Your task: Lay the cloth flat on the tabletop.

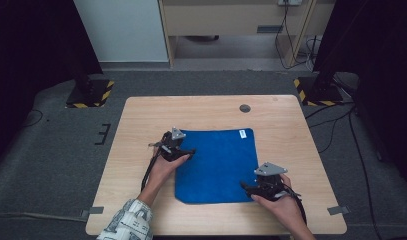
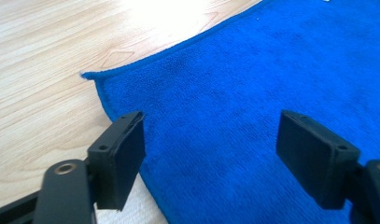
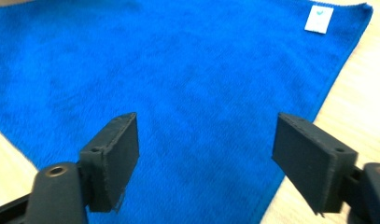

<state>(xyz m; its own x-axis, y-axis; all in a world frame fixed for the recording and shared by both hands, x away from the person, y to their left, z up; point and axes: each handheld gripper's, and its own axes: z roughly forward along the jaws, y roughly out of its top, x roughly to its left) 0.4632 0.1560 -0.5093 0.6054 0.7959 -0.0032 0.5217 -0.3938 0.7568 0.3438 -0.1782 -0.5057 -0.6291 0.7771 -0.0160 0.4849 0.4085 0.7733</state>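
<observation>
L gripper [image 1: 190, 151] & R gripper [image 1: 245, 186] jaws wide, empty, probably just above blue cloth [image 1: 216, 165] edges.

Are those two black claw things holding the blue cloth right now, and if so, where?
Nothing is held. Both the left gripper and the right gripper have their jaws wide apart over the blue cloth, which lies flat on the table.

Found no readable text, brand or number anywhere, only a small white tag [image 3: 319, 18] with a faint bluish mark too blurred to read, sewn at one corner of the blue cloth [image 3: 192, 93], seen again from the high view as a pale tag [image 1: 242, 133].
</observation>
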